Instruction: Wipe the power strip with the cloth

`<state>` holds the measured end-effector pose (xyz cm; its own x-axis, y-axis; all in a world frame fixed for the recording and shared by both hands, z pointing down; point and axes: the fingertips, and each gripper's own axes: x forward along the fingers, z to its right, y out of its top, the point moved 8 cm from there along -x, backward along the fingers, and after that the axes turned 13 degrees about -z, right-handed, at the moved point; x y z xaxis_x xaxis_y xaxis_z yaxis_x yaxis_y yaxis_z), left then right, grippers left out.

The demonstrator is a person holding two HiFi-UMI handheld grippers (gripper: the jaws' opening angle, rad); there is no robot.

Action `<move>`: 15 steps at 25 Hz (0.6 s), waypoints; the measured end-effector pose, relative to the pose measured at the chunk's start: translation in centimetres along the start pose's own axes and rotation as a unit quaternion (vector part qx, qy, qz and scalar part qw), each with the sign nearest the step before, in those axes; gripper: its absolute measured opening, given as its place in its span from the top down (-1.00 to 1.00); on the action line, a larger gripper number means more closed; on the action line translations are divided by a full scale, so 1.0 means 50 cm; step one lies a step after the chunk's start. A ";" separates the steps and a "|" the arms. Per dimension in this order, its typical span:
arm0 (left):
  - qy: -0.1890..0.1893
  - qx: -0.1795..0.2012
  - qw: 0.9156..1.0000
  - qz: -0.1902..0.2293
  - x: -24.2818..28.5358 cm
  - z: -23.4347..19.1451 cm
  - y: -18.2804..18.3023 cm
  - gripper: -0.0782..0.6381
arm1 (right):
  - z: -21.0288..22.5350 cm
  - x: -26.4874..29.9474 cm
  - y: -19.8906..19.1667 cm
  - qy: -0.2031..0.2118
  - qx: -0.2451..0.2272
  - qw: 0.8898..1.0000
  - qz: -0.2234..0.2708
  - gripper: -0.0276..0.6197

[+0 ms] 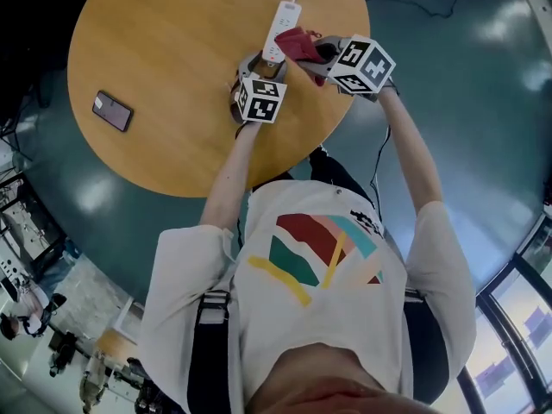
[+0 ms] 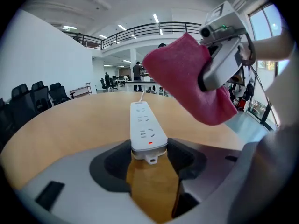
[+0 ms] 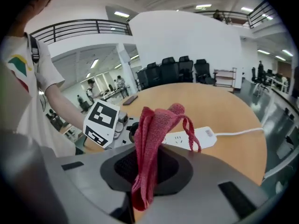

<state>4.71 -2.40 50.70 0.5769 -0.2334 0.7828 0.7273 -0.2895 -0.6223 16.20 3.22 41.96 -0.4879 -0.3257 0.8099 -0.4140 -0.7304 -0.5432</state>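
While the left gripper (image 2: pixel 149 154) is clamped on the near end of the power strip (image 2: pixel 145 125) on the round bench (image 1: pixel 172 50), the right gripper (image 3: pixel 147 168) pinches the red cloth (image 3: pixel 155 127) just above it.

Large open-plan office, black swivel chairs (image 3: pixel 177 71), mezzanine railing (image 2: pixel 154 29), round wooden table (image 1: pixel 172 50)

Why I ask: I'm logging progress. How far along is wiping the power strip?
Done: the right gripper has the red cloth clamped. In hand: the left gripper has its jaws against the near end of the power strip, apparently steadying it, while the cloth hangs above, not touching. Left: all the wiping itself.
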 end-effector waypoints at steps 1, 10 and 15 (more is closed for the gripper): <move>0.000 -0.001 1.000 0.000 0.000 -0.001 0.001 -0.02 | 0.008 0.014 0.010 0.022 -0.014 0.999 -0.022 0.79; 0.001 -0.006 1.000 0.002 -0.002 -0.007 0.006 -0.01 | 0.064 0.129 0.074 0.121 -0.098 0.964 -0.215 0.79; 0.005 -0.005 1.000 0.002 -0.003 -0.013 0.007 -0.01 | 0.064 0.145 0.108 0.124 -0.116 0.957 -0.234 0.80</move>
<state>4.60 -3.08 50.36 0.5761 -0.2447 0.7799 0.7206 -0.2983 -0.6259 12.87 -4.99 45.63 -0.3626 0.1777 0.9148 -0.7776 -0.5987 -0.1919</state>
